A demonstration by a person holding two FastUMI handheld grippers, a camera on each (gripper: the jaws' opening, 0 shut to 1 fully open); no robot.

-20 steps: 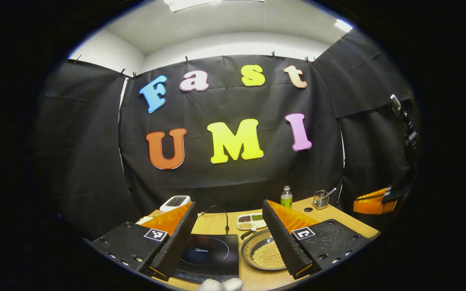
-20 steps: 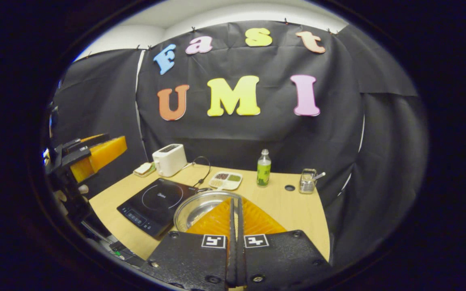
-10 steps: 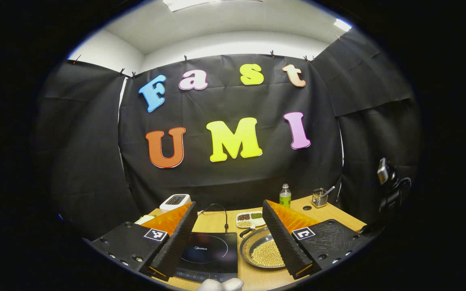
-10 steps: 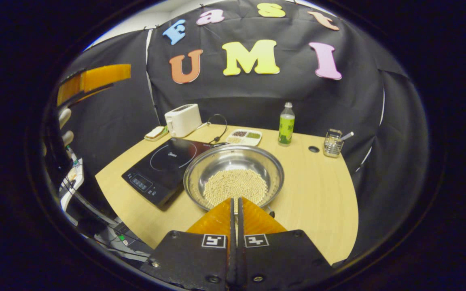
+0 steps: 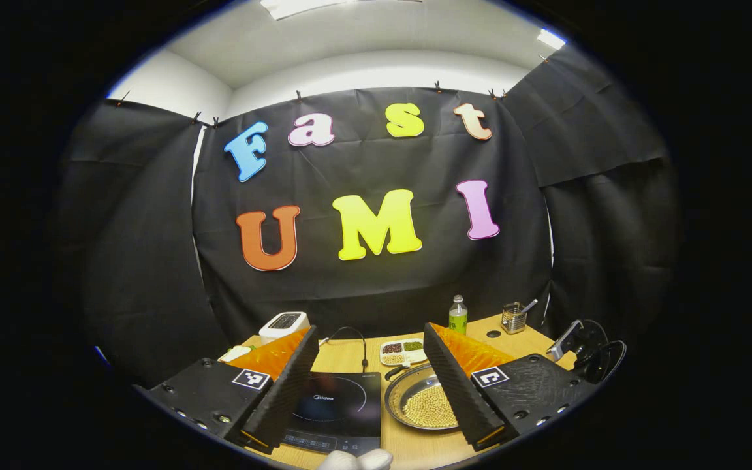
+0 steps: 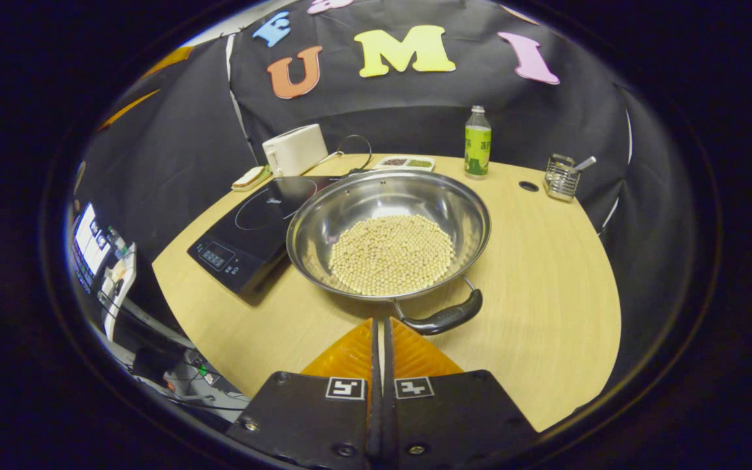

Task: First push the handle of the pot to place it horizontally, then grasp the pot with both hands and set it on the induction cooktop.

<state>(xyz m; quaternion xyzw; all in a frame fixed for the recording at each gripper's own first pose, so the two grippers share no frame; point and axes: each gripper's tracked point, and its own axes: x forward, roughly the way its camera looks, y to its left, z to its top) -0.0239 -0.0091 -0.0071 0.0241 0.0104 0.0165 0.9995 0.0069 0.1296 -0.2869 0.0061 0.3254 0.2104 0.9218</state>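
Left gripper view puts your left gripper (image 5: 371, 356) above the near edge of the counter (image 5: 546, 346), its fingers spread wide with nothing between them. Through that gap you see the induction cooktop (image 5: 340, 408) lying flat, and just to its right the pot (image 5: 418, 405) with pale beans in its bottom. Behind them stand a white toaster (image 5: 282, 322), a divided snack tray (image 5: 402, 351), a green bottle (image 5: 458, 314) and a small wire holder (image 5: 514, 318). A white-gloved hand (image 5: 356, 460) peeks in at the bottom edge.

Right gripper view shows your right gripper (image 6: 380, 329) with its fingers pressed together, holding nothing, low over the counter (image 6: 546, 261) just short of the pot (image 6: 389, 228). The pot sits on the counter, its rim touching or overlapping the cooktop (image 6: 245, 225) on its left. Its black handle (image 6: 444, 318) faces you, slanted, just beyond the fingertips and a little to their right. The beans (image 6: 392, 253) lie heaped in the middle.
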